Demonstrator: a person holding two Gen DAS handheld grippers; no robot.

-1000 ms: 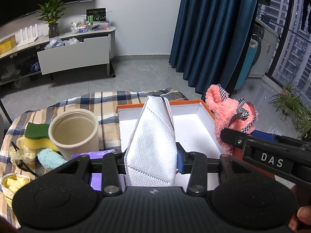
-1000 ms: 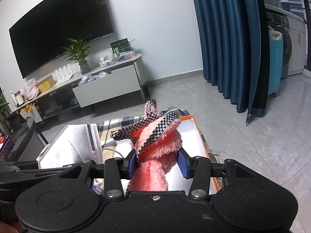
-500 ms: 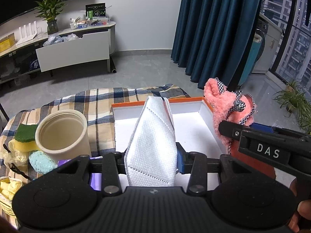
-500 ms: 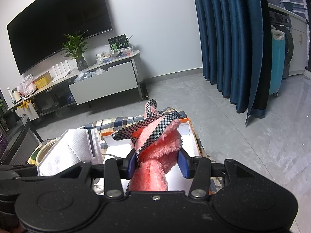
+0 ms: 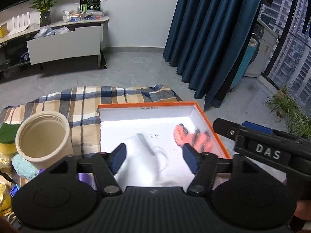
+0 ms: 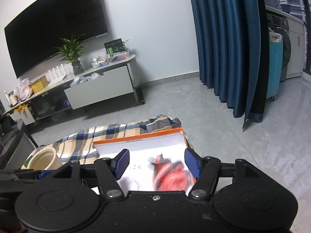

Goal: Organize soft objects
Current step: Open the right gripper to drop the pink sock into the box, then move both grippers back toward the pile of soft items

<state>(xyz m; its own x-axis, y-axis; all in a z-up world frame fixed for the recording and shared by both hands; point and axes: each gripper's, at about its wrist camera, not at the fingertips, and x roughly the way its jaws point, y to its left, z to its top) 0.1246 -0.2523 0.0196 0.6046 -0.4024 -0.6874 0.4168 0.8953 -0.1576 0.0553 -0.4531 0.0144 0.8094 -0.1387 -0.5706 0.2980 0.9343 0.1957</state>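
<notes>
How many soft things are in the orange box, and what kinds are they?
White face mask: 1
Pink fluffy toy with checked trim: 1
Total in the orange box: 2

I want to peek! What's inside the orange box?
Inside the orange box: a white face mask, a pink fluffy toy and a handwritten "25". The hand-held gripper hides the near end.
</notes>
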